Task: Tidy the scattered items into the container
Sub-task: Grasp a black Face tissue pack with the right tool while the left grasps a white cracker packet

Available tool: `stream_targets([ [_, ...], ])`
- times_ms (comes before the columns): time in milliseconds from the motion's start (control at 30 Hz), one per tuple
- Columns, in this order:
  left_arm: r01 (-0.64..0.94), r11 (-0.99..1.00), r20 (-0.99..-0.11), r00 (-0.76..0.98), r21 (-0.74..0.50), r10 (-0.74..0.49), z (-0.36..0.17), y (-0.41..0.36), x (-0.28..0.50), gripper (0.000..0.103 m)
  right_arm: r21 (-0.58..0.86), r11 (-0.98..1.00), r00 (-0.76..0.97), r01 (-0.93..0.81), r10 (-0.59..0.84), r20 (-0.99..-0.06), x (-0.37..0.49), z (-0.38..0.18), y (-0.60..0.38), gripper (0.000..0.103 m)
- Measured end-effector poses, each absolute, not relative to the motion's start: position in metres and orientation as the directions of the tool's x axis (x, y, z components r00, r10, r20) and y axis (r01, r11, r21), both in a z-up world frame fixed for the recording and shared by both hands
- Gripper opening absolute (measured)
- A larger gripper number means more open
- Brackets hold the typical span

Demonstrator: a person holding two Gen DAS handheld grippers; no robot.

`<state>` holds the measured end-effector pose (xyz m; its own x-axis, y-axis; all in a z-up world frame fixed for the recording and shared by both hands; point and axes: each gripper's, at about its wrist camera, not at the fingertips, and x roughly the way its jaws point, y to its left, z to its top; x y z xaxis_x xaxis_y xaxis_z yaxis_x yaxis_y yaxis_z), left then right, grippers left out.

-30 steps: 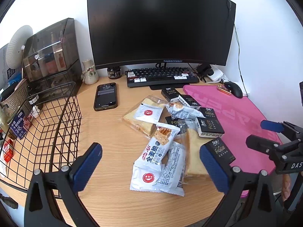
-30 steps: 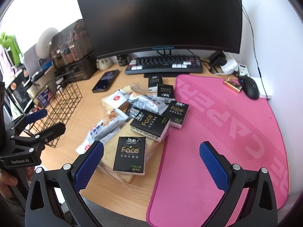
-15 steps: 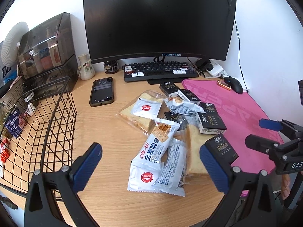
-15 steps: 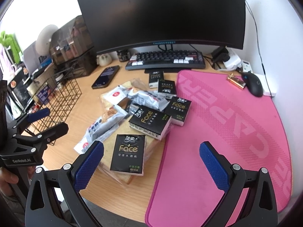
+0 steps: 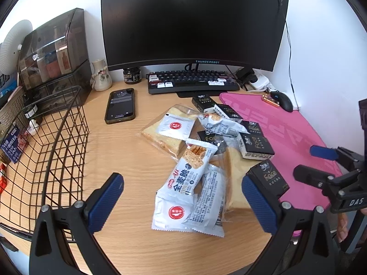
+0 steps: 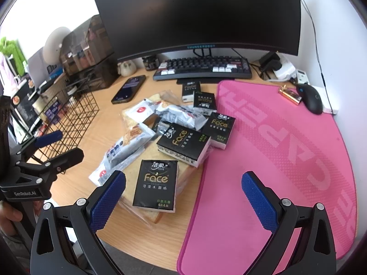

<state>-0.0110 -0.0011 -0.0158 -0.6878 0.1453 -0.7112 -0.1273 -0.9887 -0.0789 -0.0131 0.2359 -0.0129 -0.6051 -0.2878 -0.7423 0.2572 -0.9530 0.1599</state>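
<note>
A black wire basket [image 5: 57,151] stands at the desk's left; it also shows in the right wrist view [image 6: 75,116]. Snack packets [image 5: 192,176] [image 6: 128,146], bagged bread slices [image 5: 167,128] and several black Face tissue packs [image 6: 156,183] [image 5: 268,178] lie piled mid-desk. My left gripper [image 5: 181,201] is open and empty, hovering above the white snack packets. My right gripper [image 6: 183,199] is open and empty, hovering above the nearest tissue pack, which lies on a bread bag [image 6: 188,174].
A monitor [image 5: 192,23], keyboard [image 5: 192,82], phone [image 5: 120,105], small jar [image 5: 132,75] and vase [image 5: 101,78] stand behind the pile. A pink mat [image 6: 275,155] with a mouse [image 6: 310,98] lies at right. Storage boxes [image 5: 52,52] stand behind the basket.
Both grippers have moved a little forward and lower towards the pile. Both stay open and empty. Nothing on the desk has moved.
</note>
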Motion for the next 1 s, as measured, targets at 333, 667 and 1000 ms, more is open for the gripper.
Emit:
stream_targets([
  [333,-0.127,-0.989,-0.701,-0.699,-0.076,0.144,-0.01,-0.003,-0.006,0.103,0.159,-0.95,-0.606,0.269,-0.295,-0.739,-0.008,-0.007,0.233,0.102],
  [667,-0.135,-0.988,-0.763,-0.631,-0.069,0.139,-0.036,-0.002,-0.022,0.103,0.163,-0.932,-0.549,0.324,-0.326,-0.77,-0.013,-0.024,0.209,0.093],
  [1000,-0.11,-0.988,-0.793,-0.59,-0.109,0.153,-0.06,-0.015,-0.04,0.103,0.158,-0.926,-0.459,0.343,-0.312,-0.832,-0.04,-0.061,0.191,0.058],
])
